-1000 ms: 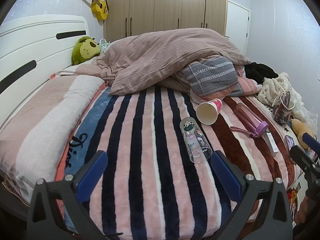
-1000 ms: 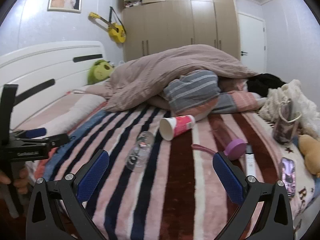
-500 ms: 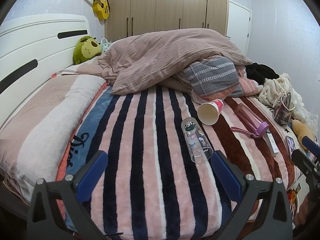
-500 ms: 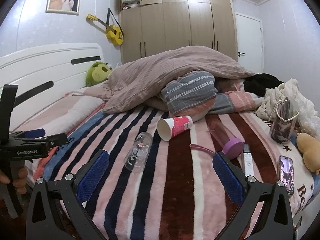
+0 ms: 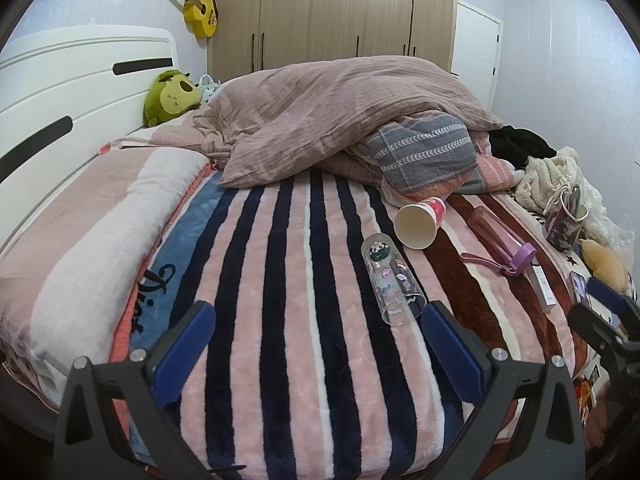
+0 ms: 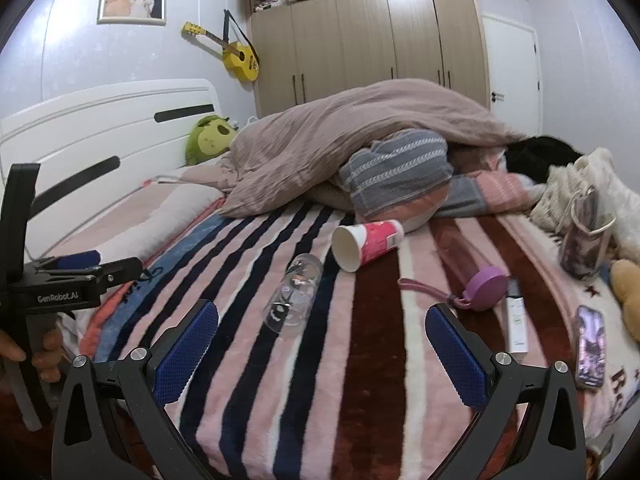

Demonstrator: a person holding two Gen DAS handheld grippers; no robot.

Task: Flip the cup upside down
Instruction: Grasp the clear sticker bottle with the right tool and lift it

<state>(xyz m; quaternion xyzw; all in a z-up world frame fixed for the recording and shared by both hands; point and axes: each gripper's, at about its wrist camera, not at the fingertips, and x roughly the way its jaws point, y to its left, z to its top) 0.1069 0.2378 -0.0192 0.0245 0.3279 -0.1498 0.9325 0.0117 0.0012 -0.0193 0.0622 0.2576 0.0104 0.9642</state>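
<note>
Both cameras nearer striped blanket, wardrobe behind, guitar on wall

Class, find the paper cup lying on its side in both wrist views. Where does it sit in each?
Left wrist: paper cup right of centre, above the clear glass.
Right wrist: paper cup at centre.
Shared landmark: yellow guitar on the wall.

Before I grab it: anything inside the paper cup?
The paper cup lies on its side on the striped blanket, mouth toward the camera. The visible inner wall looks bare; the bottom is too shadowed to tell.
</note>
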